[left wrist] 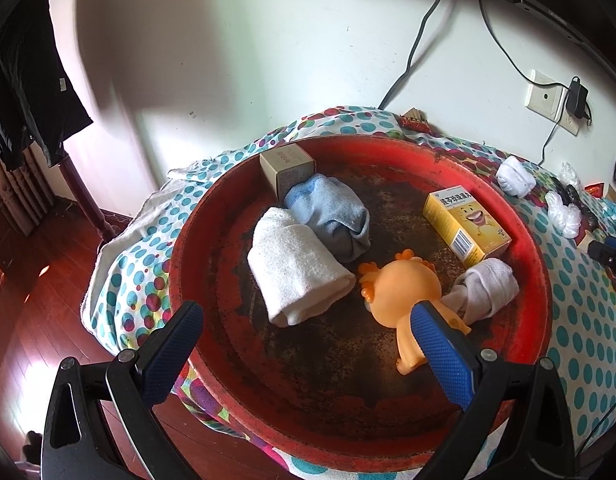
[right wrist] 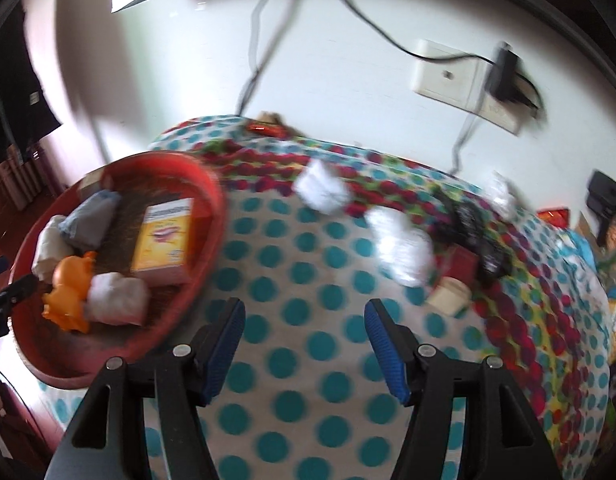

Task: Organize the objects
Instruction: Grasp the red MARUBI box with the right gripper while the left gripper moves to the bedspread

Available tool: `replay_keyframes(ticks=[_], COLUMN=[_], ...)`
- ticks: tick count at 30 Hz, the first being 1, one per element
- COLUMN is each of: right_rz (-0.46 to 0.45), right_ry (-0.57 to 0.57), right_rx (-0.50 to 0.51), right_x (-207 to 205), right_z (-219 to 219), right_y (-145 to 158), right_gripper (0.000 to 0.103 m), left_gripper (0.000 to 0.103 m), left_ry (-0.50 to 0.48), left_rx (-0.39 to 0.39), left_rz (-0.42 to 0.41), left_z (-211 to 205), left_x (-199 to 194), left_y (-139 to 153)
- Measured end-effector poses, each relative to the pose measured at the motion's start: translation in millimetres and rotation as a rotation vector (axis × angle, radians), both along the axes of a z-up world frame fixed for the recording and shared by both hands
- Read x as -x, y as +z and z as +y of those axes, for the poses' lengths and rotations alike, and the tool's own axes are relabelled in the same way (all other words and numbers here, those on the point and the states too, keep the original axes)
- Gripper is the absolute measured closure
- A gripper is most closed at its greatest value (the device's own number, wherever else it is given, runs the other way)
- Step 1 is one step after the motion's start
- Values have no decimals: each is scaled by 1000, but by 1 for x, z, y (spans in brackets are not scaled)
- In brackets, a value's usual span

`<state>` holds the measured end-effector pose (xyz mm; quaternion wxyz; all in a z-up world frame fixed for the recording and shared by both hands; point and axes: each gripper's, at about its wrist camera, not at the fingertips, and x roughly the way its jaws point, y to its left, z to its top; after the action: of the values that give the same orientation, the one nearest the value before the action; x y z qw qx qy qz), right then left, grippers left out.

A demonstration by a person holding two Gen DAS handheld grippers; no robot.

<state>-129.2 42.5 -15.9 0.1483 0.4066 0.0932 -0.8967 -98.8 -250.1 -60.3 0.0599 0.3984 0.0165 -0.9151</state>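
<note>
A round red tray (left wrist: 532,280) sits on the polka-dot cloth. In it lie a white rolled towel (left wrist: 296,268), a blue rolled sock (left wrist: 332,216), a tan box (left wrist: 288,166), a yellow box (left wrist: 464,222), an orange toy figure (left wrist: 408,292) and a white sock bundle (left wrist: 488,286). My left gripper (left wrist: 304,332) is open above the tray's near side, its right finger in front of the toy. My right gripper (right wrist: 304,340) is open and empty over the cloth, right of the tray (right wrist: 212,224). White rolled socks (right wrist: 322,190) and a crumpled white bundle (right wrist: 404,248) lie beyond it.
A white sock ball (left wrist: 514,176) and plastic wraps (left wrist: 562,214) lie on the cloth right of the tray. A dark remote (right wrist: 476,232), a cream jar (right wrist: 450,296) and clutter sit at the right. Wall socket and cables (left wrist: 548,98) are behind. Wooden floor (left wrist: 40,312) drops off left.
</note>
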Motion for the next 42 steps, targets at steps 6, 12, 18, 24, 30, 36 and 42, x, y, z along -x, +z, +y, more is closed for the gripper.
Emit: replay_keyframes(ticks=[6,12,18,24,30,36,42], right_rz=[-10,-30,-30,-30,-32,-26,-38], right_ry=[-155,-217,-236,-247,-235,-217,-186], right_rx=[-26,-22,-5,-27,-34,-33,-14], right_x=[20,42,62,82,94,96,93], right_z=[69,96,93,90,90,98,113], right_y=[-14,-32,-43,-51,-56,-59,-60], right_gripper=[39,39,39,39,39,56,73], left_gripper=[0,0,0,0,0,0,0], left_ry=[-4,-18,-36,-39,-37,-45,-80], left_rx=[26,48,84,114,131,168,152], left_rz=[7,17,6,8,13,38,45], left_z=[6,13,23,28,29,38,57], left_x=[-1,-2,-2,-3,-3,-7,-9], left_y=[0,1,-2,0,3,17,34])
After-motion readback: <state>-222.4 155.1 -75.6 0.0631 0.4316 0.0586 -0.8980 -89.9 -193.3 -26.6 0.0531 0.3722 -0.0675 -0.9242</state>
